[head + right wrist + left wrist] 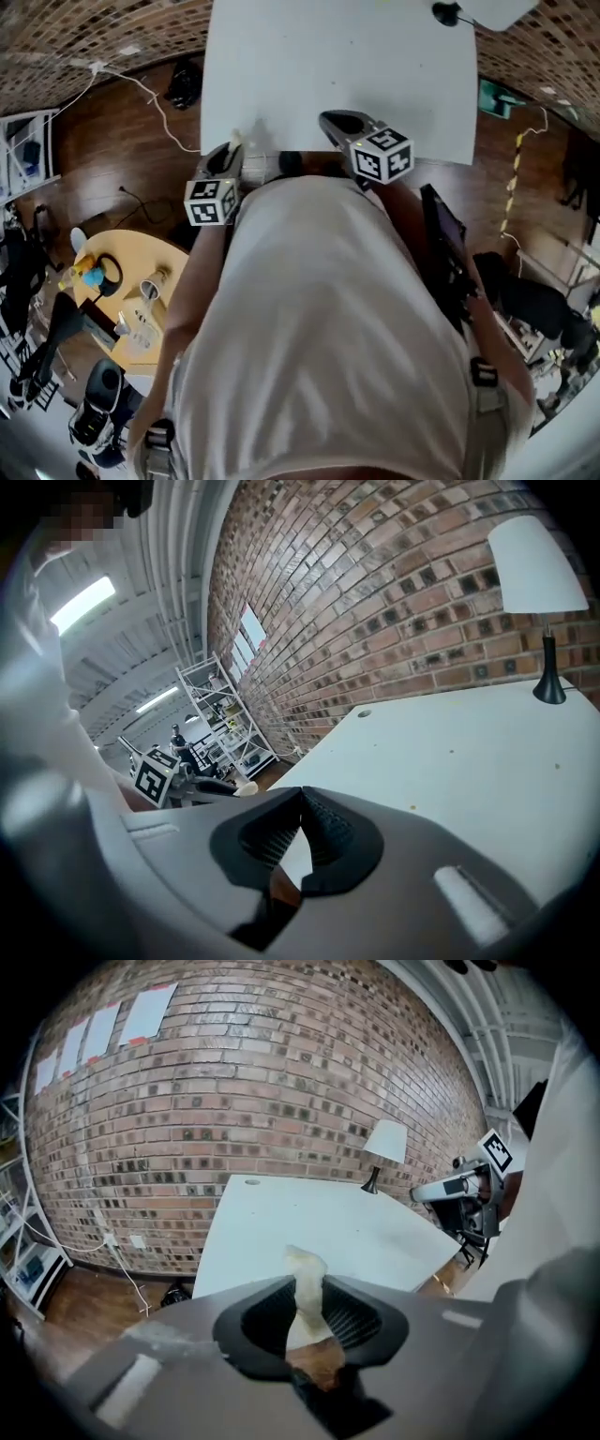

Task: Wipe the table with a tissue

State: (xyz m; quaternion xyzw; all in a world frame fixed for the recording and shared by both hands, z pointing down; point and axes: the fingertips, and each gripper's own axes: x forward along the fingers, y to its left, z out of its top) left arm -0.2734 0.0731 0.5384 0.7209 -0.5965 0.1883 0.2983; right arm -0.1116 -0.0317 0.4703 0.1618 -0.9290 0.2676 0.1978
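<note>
A twisted strip of pale tissue (pixel 305 1290) stands up between the pads of my left gripper (pixel 307 1283), which is shut on it. In the head view the left gripper (pixel 228 156) hovers at the near edge of the white table (pixel 337 66), with the tissue tip (pixel 234 140) poking over the edge. My right gripper (pixel 334 121) is over the same edge, a little to the right. In the right gripper view its jaws (pixel 301 797) meet at the tips with nothing between them. The table top (pixel 319 1227) stretches ahead of both grippers.
A white-shaded lamp (pixel 539 574) stands at the table's far corner by the brick wall (pixel 262 1082). On the wooden floor to the left is a round yellow side table (pixel 127 272) with small items, and a white cable (pixel 150 94). Dark equipment (pixel 445 239) sits at the right.
</note>
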